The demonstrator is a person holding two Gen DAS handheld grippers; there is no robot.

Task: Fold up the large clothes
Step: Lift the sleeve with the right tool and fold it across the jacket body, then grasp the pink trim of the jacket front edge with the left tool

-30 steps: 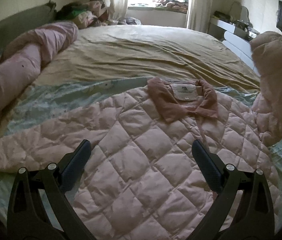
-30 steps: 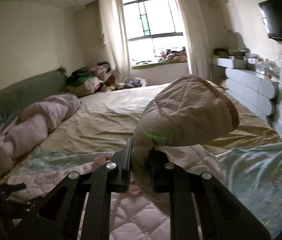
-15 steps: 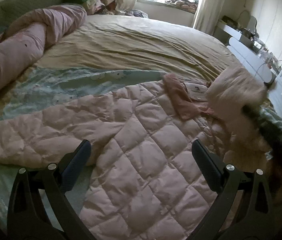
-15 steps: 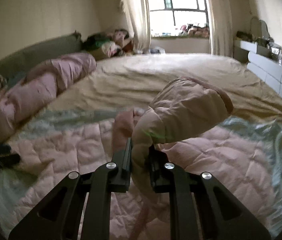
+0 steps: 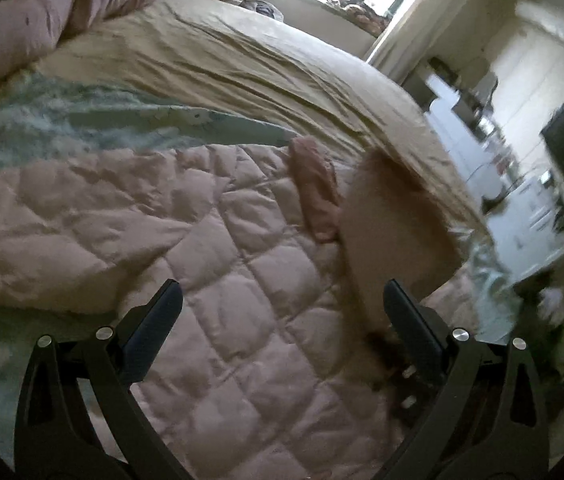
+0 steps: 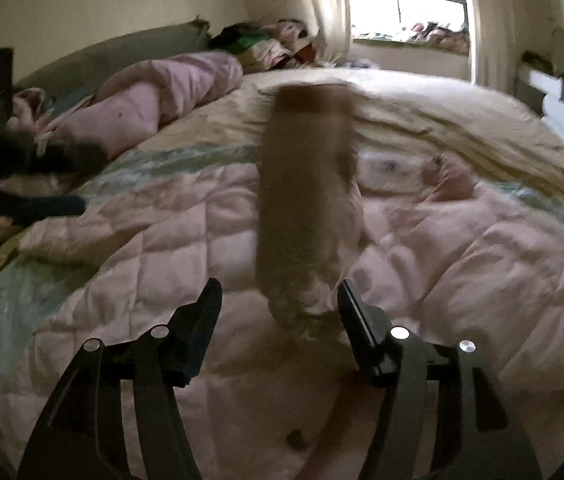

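- Right gripper (image 6: 279, 300): jaws wide apart, gripping nothing; blurred sleeve (image 6: 306, 200) between and just ahead of the fingers
- Left gripper (image 5: 282, 304): jaws wide apart, empty, over the jacket (image 5: 209, 264)
- Jacket: spread flat on the bed (image 5: 241, 52); collar (image 5: 316, 188) at far edge

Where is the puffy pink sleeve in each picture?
Left wrist view: the sleeve is right of the middle, lying over the quilted coat, just above the left gripper's right finger.
Right wrist view: the sleeve is in the middle, blurred, above the open right gripper.
Shared landmark: the darker pink collar, beside the sleeve.
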